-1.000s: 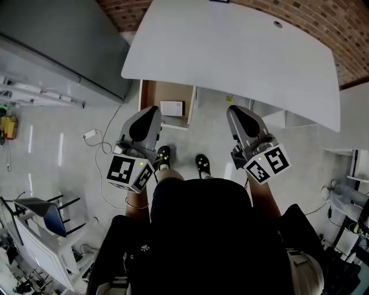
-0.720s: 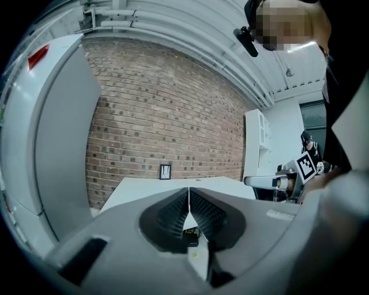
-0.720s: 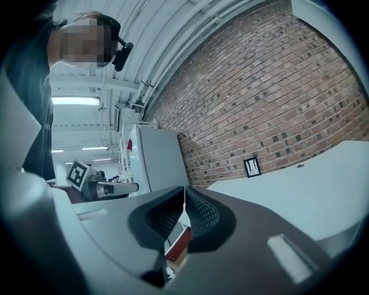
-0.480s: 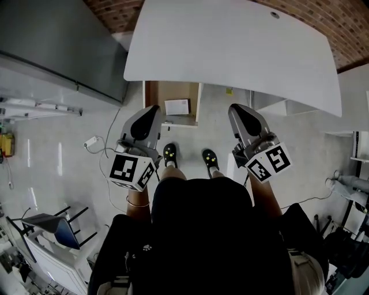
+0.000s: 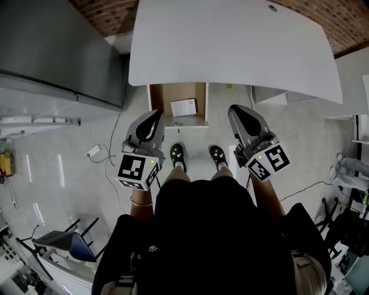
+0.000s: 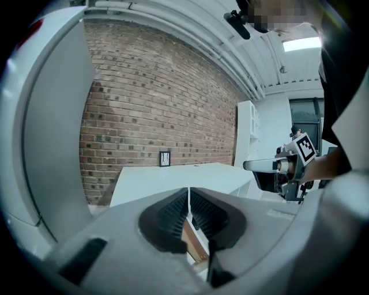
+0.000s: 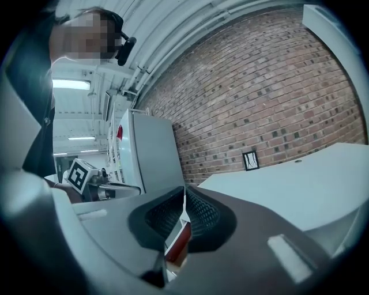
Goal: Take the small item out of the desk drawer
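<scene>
In the head view a white desk (image 5: 230, 46) has an open wooden drawer (image 5: 157, 99) under its front edge. A small flat white item (image 5: 184, 107) lies inside the drawer. My left gripper (image 5: 154, 114) is held at the drawer's front left corner, jaws shut with nothing between them (image 6: 189, 195). My right gripper (image 5: 237, 110) hangs to the right of the drawer, just below the desk edge, also shut and empty (image 7: 184, 195). Each gripper view shows the other gripper off to the side, the right gripper (image 6: 286, 165) and the left gripper (image 7: 95, 180).
A large grey cabinet (image 5: 57, 52) stands left of the desk, and a brick wall (image 5: 109, 10) runs behind it. A cable with a plug (image 5: 95, 151) lies on the floor at left. The person's shoes (image 5: 178, 154) stand before the drawer. A chair (image 5: 60, 242) is at lower left.
The person has stepped closer to the desk, so the floor and chair slide back in the view. Both grippers have come forward toward the drawer front and stay closed.
</scene>
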A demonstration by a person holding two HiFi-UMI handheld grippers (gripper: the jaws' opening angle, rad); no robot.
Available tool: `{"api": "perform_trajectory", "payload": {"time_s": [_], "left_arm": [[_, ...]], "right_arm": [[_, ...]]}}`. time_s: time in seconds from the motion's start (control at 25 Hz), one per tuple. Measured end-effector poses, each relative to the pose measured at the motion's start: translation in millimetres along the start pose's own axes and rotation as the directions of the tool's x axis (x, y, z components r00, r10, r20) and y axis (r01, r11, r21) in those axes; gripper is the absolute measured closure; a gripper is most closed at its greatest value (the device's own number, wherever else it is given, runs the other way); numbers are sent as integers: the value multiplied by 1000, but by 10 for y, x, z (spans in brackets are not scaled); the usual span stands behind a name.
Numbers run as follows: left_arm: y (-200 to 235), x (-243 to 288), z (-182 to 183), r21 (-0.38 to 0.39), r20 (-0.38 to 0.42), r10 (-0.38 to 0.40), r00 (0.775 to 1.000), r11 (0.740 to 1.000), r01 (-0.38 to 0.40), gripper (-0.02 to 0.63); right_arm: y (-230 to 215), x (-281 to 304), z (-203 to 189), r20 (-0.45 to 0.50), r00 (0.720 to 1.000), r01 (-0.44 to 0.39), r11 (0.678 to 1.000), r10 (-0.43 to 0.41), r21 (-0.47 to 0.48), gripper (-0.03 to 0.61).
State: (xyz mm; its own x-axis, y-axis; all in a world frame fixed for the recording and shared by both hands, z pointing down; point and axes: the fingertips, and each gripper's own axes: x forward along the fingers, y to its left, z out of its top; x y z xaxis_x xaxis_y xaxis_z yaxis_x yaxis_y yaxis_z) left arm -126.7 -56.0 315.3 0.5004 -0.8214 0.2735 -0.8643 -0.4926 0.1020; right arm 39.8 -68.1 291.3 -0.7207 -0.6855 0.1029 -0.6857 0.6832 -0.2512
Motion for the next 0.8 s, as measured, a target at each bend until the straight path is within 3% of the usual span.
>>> {"api": "perform_trajectory", "payload": {"time_s": [0.44, 0.8], "left_arm": [[354, 138, -442, -12, -95, -131, 987, 991, 130, 603], [537, 418, -848, -10, -163, -181, 970, 983, 182, 597]], "right_arm": [[160, 355, -409, -73, 992, 105, 994, -104, 2, 571], [50, 642, -800, -139, 979, 146, 989, -146, -12, 555]]}}
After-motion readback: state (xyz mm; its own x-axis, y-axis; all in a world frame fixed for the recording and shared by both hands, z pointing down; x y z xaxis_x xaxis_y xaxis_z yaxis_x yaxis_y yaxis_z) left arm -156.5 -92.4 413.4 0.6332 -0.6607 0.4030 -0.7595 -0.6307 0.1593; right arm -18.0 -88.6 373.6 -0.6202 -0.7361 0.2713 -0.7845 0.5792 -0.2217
